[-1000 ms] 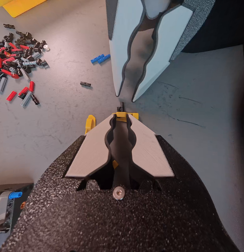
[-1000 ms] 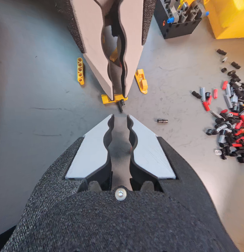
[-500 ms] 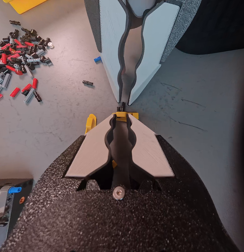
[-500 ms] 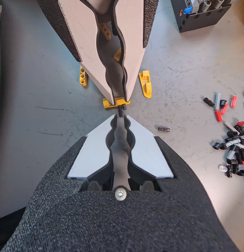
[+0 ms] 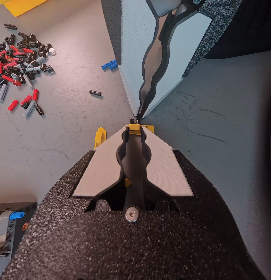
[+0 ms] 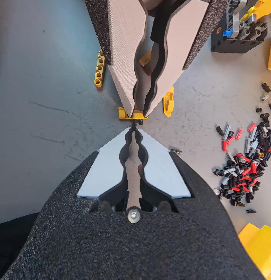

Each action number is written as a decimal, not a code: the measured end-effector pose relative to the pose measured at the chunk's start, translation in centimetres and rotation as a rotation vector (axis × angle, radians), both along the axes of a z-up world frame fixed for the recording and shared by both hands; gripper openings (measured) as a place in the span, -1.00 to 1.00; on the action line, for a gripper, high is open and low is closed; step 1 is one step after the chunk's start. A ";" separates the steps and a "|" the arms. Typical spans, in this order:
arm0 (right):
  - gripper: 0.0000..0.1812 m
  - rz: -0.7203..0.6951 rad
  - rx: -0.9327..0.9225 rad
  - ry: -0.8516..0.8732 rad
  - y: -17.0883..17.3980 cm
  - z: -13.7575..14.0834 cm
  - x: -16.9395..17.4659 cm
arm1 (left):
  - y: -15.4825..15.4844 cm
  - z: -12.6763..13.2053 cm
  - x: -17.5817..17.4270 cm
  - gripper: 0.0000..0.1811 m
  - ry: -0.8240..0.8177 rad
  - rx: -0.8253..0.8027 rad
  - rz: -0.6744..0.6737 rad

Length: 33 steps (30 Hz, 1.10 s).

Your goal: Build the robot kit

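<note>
Two grippers, four yellow parts, and a heap past counting

Two grippers in shot, the left gripper (image 5: 134,128) and the right gripper (image 6: 133,128). Yellow parts on the table come to four: one short yellow piece (image 6: 132,115), one five-hole beam (image 6: 99,69), one curved shell (image 6: 168,101), and one yellow scrap (image 6: 145,58) seen between the far fingers. Two black pins stand at the short piece: one black pin (image 6: 134,124) and a second pin (image 6: 140,121) beside it. One lone pin (image 5: 95,92) lies apart, and there are two blue pins (image 5: 109,66), one clear round stud (image 5: 52,51) and one black block assembly (image 6: 237,40). The pile (image 6: 246,174) of red, black and grey bits is too many to count.
</note>
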State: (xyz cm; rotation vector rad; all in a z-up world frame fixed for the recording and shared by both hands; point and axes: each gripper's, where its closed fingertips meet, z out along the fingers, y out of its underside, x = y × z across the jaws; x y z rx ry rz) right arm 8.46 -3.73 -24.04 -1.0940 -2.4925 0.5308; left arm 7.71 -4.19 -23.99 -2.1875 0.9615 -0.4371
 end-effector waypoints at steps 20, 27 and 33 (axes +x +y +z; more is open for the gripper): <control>-0.98 -0.088 0.053 -0.055 0.0 0.0 -0.2 | 0.0 0.0 0.0 -0.85 0.008 0.003 0.003; -0.98 -0.094 0.096 -0.033 0.2 0.0 -0.2 | 0.1 0.0 0.0 -0.85 0.008 -0.026 0.039; -0.98 -0.090 0.177 -0.014 0.3 0.0 -0.2 | 0.1 0.0 0.0 -0.86 0.006 -0.051 0.073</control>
